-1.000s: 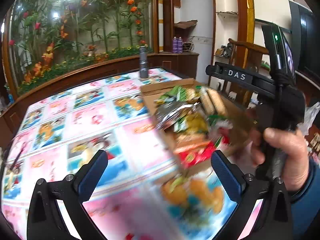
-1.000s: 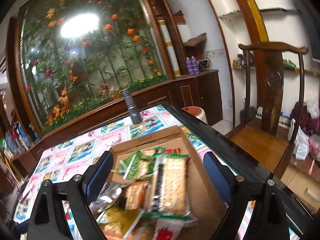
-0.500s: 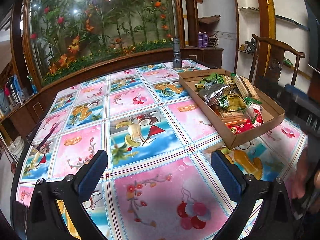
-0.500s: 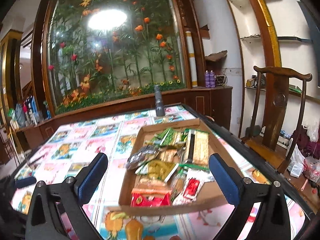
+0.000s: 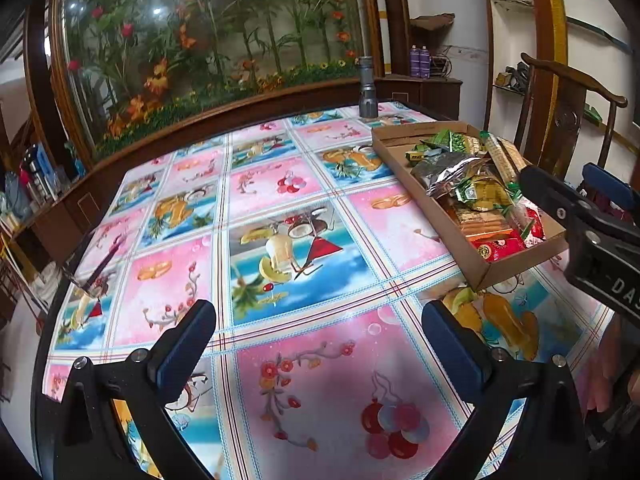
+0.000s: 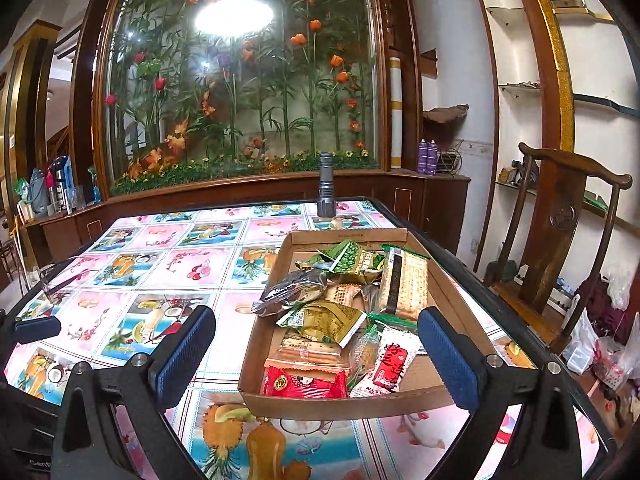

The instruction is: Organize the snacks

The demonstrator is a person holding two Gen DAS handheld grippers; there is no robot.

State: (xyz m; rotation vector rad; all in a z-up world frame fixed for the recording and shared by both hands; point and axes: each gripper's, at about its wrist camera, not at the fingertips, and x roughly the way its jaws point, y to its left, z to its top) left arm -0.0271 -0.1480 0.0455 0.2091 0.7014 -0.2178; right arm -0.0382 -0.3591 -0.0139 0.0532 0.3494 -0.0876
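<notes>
A shallow cardboard tray (image 6: 340, 405) on the flowered tablecloth (image 6: 168, 264) holds several snack packets: a red one (image 6: 304, 384) at the near wall, a long cracker pack (image 6: 404, 284), a silver bag (image 6: 292, 288) and green ones (image 6: 344, 258). My right gripper (image 6: 316, 344) hovers open just before the tray's near end, nothing between its fingers. My left gripper (image 5: 318, 332) is open over bare cloth, left of the tray (image 5: 516, 264). The right gripper (image 5: 572, 188) shows at the right edge of the left wrist view.
A grey metal flashlight (image 6: 326, 188) stands upright at the table's far edge, behind the tray. A thin stick (image 5: 100, 268) lies near the left edge. A wooden chair (image 6: 560, 220) stands right of the table, a planter cabinet behind it.
Both grippers drew back from the tray, so it now shows whole. The left view swung left onto the tablecloth, and the right gripper rolled level. Little moved in the last half second.
</notes>
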